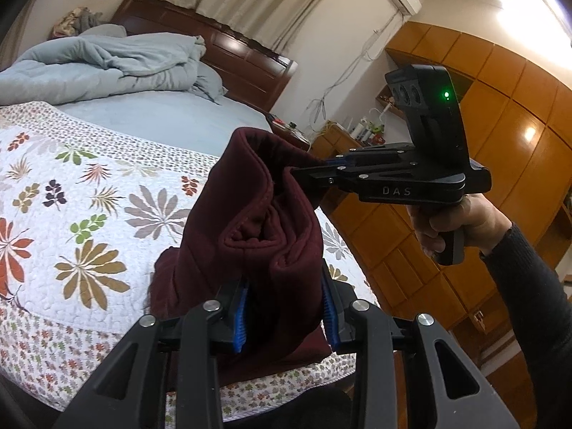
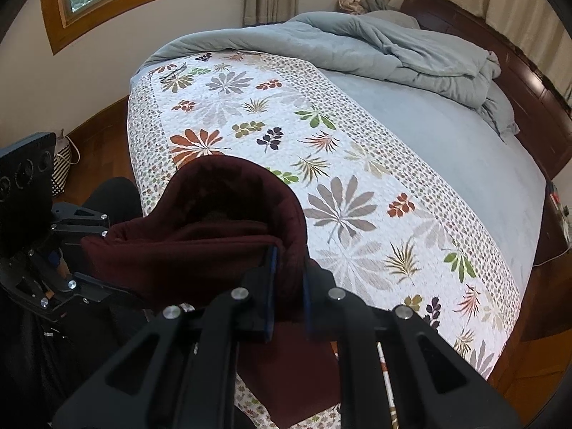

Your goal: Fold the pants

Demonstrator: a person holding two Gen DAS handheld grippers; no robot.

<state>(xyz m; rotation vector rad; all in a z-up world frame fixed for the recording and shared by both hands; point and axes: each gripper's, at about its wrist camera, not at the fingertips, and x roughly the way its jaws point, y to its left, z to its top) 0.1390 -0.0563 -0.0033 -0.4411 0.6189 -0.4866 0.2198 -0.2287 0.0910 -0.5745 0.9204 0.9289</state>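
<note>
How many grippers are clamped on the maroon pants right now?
2. The left gripper pinches the near edge of the maroon pants; the right gripper grips the far upper edge, lifting them above the floral quilt.

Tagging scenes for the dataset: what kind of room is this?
A home bedroom, most likely: a bed with a dark wooden headboard, a rumpled grey-blue duvet and a floral quilt, plus a wall of wooden wardrobes.

The pants [image 1: 250, 236] are soft, matt maroon fleece cloth. The bedspread [image 1: 89, 186] is quilted, pebbly cotton. The wardrobe [image 1: 500, 114] is glossy varnished wood; each tool [image 1: 286, 316] is matt black plastic.
</note>
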